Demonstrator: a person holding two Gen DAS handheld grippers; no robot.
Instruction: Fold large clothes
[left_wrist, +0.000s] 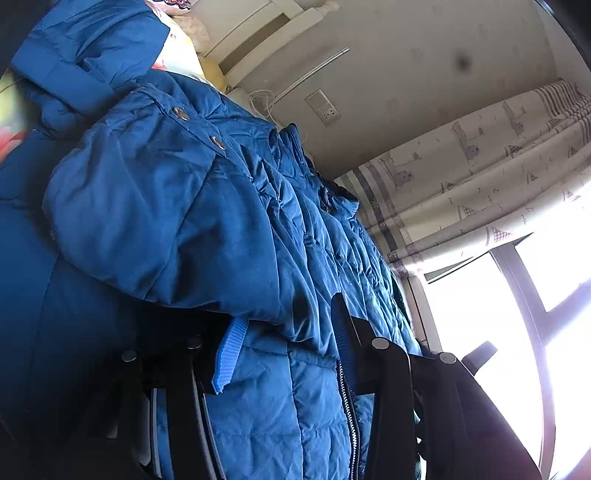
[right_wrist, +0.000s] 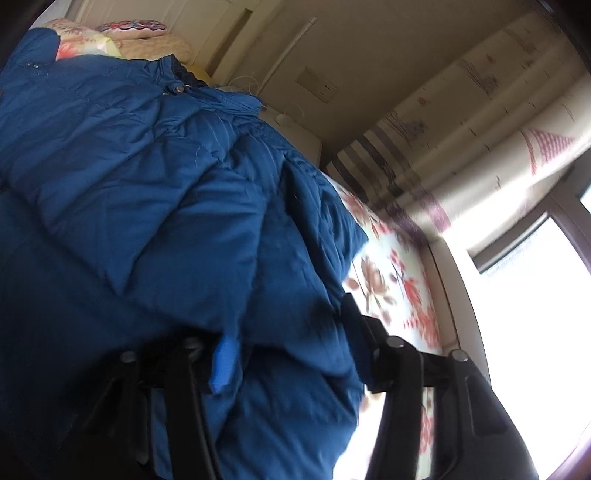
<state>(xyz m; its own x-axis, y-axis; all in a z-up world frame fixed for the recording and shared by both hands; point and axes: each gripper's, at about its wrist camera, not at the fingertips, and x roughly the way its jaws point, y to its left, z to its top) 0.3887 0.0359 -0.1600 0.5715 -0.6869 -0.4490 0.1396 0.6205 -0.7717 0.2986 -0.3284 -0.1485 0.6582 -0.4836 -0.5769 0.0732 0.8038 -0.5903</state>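
Observation:
A large blue quilted jacket (left_wrist: 166, 206) with metal snaps and a zipper fills most of the left wrist view, bunched up in thick folds. My left gripper (left_wrist: 286, 350) is shut on a thick fold of it beside the zipper, and the padded fabric fills the gap between its blue-padded fingers (left_wrist: 229, 354). In the right wrist view, the same jacket (right_wrist: 147, 184) lies heaped on a floral bed sheet (right_wrist: 391, 280). My right gripper (right_wrist: 288, 350) is shut on a bulky edge of it, with cloth packed between both fingers. This view is blurred.
Pillows (right_wrist: 147, 37) lie at the head of the bed against a white headboard (left_wrist: 258, 26). A patterned curtain (left_wrist: 480, 166) and a bright window (left_wrist: 498, 314) are to the right. A wall socket (left_wrist: 323, 107) with a white cable sits on the far wall.

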